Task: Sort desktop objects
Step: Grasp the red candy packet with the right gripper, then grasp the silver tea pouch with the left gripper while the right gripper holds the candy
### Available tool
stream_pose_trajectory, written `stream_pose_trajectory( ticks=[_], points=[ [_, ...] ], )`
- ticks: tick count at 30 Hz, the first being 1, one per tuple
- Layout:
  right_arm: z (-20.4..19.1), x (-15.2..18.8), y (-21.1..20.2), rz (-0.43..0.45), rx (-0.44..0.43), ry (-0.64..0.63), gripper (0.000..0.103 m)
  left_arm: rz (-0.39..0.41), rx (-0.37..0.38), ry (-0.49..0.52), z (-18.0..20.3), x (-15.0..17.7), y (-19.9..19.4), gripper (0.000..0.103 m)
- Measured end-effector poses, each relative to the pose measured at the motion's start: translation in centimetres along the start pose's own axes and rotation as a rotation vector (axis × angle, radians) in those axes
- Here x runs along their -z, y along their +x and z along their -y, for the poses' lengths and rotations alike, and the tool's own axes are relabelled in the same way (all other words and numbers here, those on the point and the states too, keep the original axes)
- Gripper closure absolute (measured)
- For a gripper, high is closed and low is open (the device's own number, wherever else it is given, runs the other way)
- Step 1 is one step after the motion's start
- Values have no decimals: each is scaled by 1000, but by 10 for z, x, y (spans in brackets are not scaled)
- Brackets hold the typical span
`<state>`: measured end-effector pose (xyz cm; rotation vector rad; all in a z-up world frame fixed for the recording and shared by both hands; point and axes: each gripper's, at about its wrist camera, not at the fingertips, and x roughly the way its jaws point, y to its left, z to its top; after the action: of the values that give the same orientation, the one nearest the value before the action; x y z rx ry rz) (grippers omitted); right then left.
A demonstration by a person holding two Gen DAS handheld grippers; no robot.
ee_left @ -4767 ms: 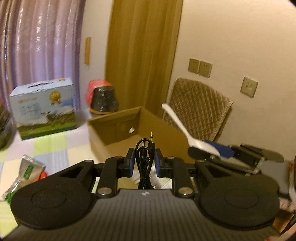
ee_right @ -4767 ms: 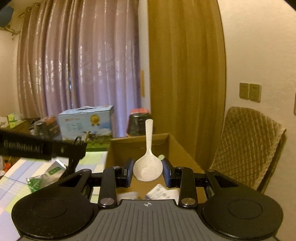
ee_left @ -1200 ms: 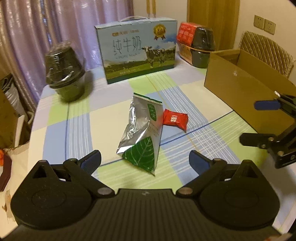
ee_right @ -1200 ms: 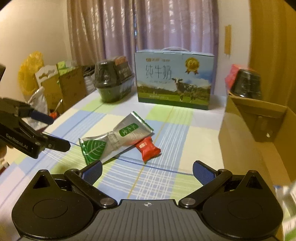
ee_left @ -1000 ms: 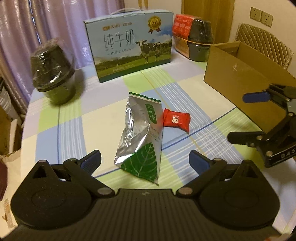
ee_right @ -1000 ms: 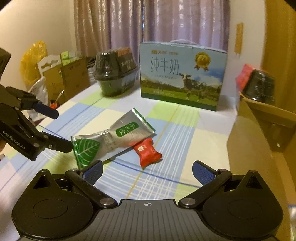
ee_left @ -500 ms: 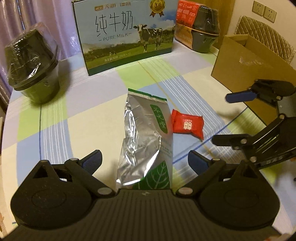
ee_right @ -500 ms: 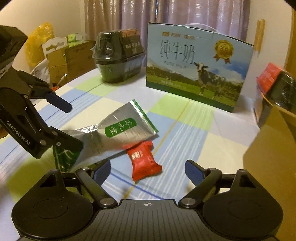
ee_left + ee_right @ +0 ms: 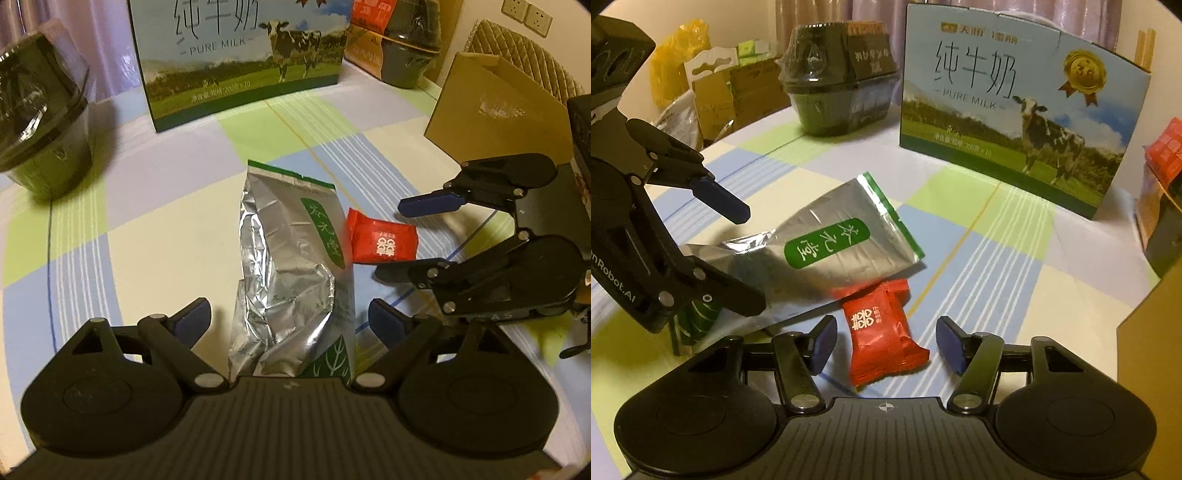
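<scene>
A crumpled silver and green foil bag (image 9: pixel 291 266) lies flat on the checked tablecloth. A small red wrapped candy (image 9: pixel 382 240) lies against its right side. My left gripper (image 9: pixel 288 319) is open, low over the table, and the bag's near end lies between its blue-tipped fingers. My right gripper (image 9: pixel 886 345) is open as well, with the red candy (image 9: pixel 882 332) between its fingers, which do not touch it. In the right wrist view the foil bag (image 9: pixel 827 254) stretches left toward the left gripper (image 9: pixel 742 254). The right gripper (image 9: pixel 410 236) shows at the right of the left wrist view.
An open cardboard box (image 9: pixel 498 118) stands at the table's right edge. A blue milk carton case (image 9: pixel 1004 103) stands at the back. One wrapped black bowl pack (image 9: pixel 838 81) sits at the back left and another (image 9: pixel 406 40) behind the cardboard box. The checked tablecloth (image 9: pixel 166 221) shows around the bag.
Both grippers have come down and forward toward the table. The left one now straddles the bag's end, and the right one straddles the candy. The cable and spoon held earlier are gone.
</scene>
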<state>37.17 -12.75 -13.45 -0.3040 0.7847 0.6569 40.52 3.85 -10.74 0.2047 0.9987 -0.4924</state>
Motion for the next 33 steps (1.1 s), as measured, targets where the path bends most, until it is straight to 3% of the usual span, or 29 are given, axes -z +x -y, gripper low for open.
stream_pose_trajectory(
  ticks=[6,15,22,26,33],
  points=[
    [-1,-1,5,-18,-4,11,70,-13,1,-11,-1,-4,9,19],
    [-7,7,-6,-29,35,42,75,-98,34,-3,3,-19,27,22],
    [-5,20,-21,-36,62,114,76,-151,23,22,16,-23,24,50],
    [-8,31,-37,-53,71,170,76,-182,34,25,34,-6,14,52],
    [-26,78,-93,-85,70,280,76,-236,52,-14,88,52,-22,53]
  ],
)
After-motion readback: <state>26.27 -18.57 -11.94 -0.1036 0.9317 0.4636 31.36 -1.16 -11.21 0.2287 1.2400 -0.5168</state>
